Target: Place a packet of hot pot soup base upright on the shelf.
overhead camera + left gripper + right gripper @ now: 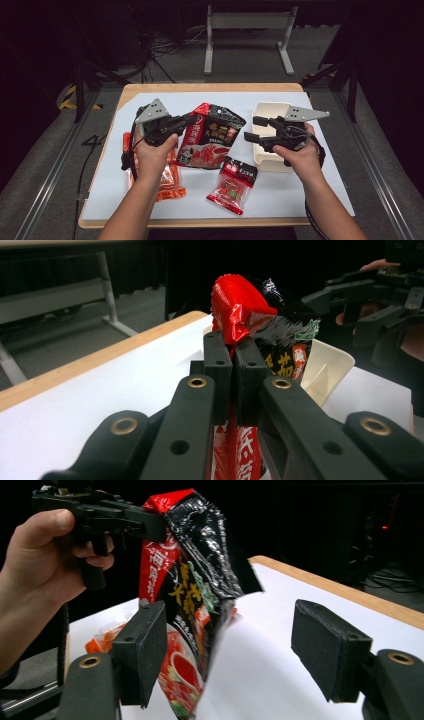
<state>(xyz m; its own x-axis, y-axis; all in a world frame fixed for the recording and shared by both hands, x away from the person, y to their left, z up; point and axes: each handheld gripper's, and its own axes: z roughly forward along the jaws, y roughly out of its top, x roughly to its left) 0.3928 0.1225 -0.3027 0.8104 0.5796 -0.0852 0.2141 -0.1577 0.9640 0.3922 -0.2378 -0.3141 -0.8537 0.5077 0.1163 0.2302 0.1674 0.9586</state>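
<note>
Two grippers worked one sauce packet [212, 135]; left gripper [190, 120] was clamped on its red top corner, lifting it off the table [125, 200]; right gripper [256, 128] stood apart, empty, beside the tray [265, 112]; judged best to keep the pinch firm while carrying it trayward.

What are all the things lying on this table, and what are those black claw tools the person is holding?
Big soup-base pouch: one, black and red, mid-table, top corner pinched and lifted.
Small snack packet: one, red and clear, near front edge.
Orange packet: one, under the left forearm.
Tray: one, cream, right side.
Table sheet: one, white, over a wooden top.
Left gripper: black, shut on the pouch.
Right gripper: black, jaws open, facing the pouch.
</note>
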